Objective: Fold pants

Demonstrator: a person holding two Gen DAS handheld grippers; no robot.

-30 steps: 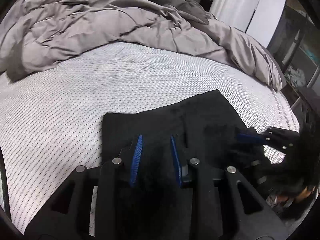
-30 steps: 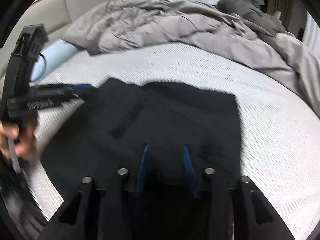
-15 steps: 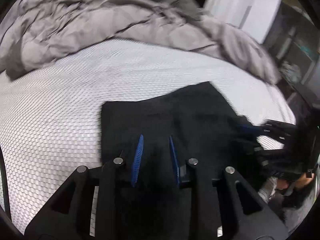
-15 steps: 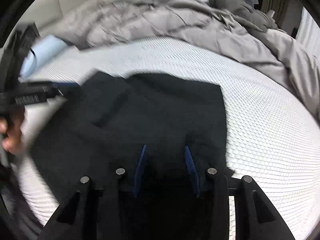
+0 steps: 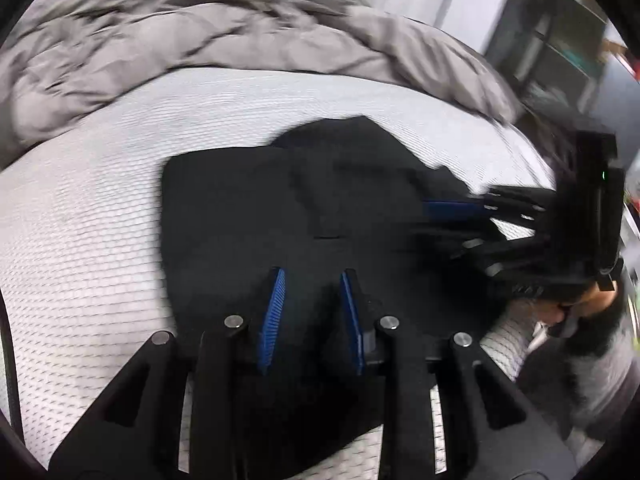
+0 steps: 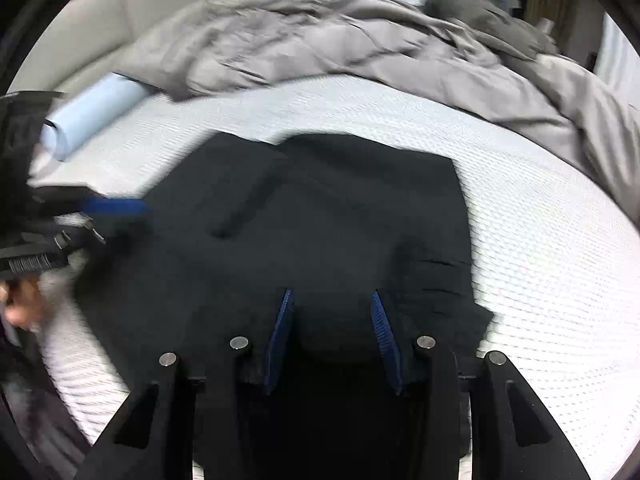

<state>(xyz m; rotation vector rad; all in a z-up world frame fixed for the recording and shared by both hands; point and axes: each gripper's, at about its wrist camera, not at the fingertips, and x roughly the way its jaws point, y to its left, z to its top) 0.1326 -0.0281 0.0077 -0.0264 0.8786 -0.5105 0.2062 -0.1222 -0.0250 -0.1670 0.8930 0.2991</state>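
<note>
The black pants (image 5: pixel 248 216) have changed shape on the bed (image 5: pixel 80 216): a second ago their far edge ran straight, and now a rounded fold of cloth bulges past it toward the grey duvet (image 5: pixel 200 40). The left claw (image 5: pixel 312 280) has slid sideways over the pants, and the right claw (image 6: pixel 332 300) has shifted slightly, with more bunched, wrinkled cloth beside its right finger.

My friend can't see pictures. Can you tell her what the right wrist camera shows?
Black pants lie partly folded on a white bed, with the right gripper over their near edge, cloth between its jaws. The left gripper reaches in from the left, and a rumpled grey blanket lies behind.
</note>
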